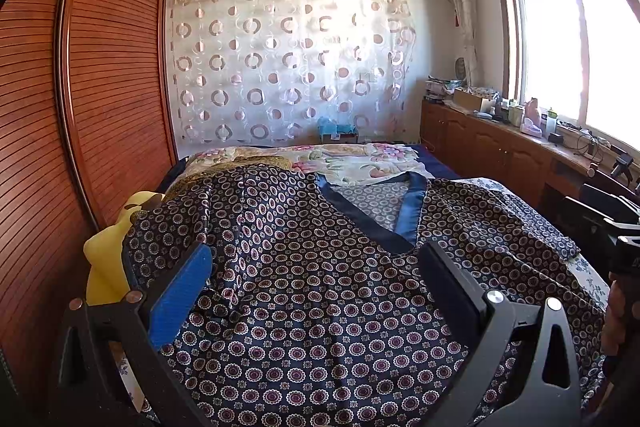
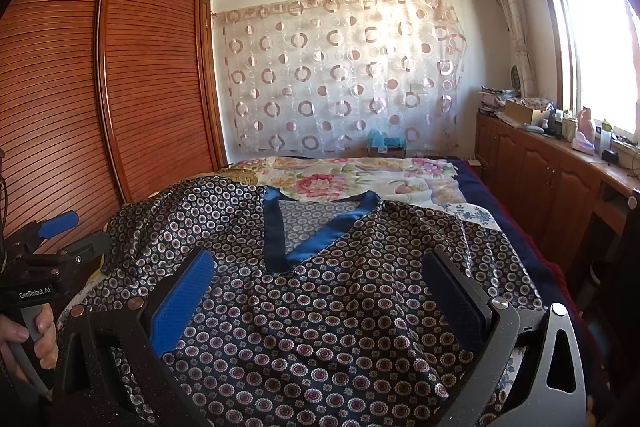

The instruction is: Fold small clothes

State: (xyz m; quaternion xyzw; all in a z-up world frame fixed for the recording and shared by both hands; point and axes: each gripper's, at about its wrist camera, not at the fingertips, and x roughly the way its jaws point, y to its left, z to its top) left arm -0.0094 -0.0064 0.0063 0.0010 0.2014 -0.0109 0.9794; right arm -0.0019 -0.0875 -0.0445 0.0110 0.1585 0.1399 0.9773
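A dark satin top (image 1: pixel 304 287) with a round flower print and a blue V-neck band (image 1: pixel 412 211) lies spread on the bed, neck away from me. It also shows in the right wrist view (image 2: pixel 320 307), with its neck band (image 2: pixel 316 243). My left gripper (image 1: pixel 316 279) is open, empty, and hovers over the top's left half. My right gripper (image 2: pixel 320 287) is open, empty, and hovers over the chest below the neck. The left gripper also shows at the left edge of the right wrist view (image 2: pixel 60 227), held by a hand.
The bed carries a floral sheet (image 1: pixel 352 159). A yellow plush toy (image 1: pixel 108 247) sits at the bed's left edge by the wooden slatted wardrobe (image 1: pixel 100 67). A low wooden cabinet (image 1: pixel 500 143) with clutter runs under the window on the right.
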